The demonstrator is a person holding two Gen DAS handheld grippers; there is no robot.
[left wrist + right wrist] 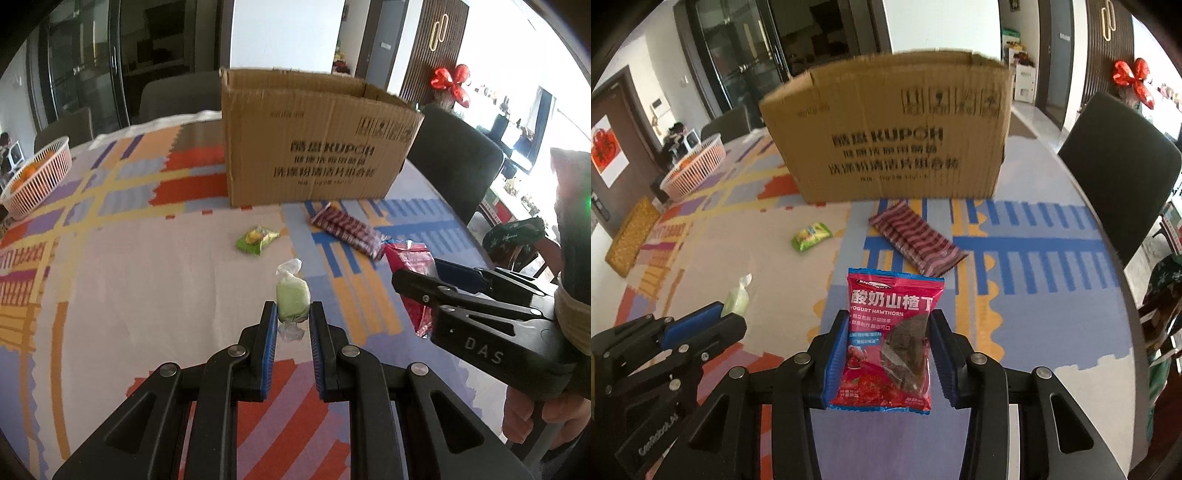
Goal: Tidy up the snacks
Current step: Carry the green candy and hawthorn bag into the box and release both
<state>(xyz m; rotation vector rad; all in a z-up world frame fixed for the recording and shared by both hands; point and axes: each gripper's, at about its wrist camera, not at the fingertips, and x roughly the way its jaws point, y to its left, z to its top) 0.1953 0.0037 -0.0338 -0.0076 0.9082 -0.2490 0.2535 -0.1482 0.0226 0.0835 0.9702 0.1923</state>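
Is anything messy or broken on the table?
Nothing looks broken or spilled. Some snacks lie loose at odd angles in front of the cardboard box: a small green packet and a striped maroon packet. The box's top edge is a bit ragged. The left gripper holds a green candy; the right gripper holds a yogurt hawthorn bag.
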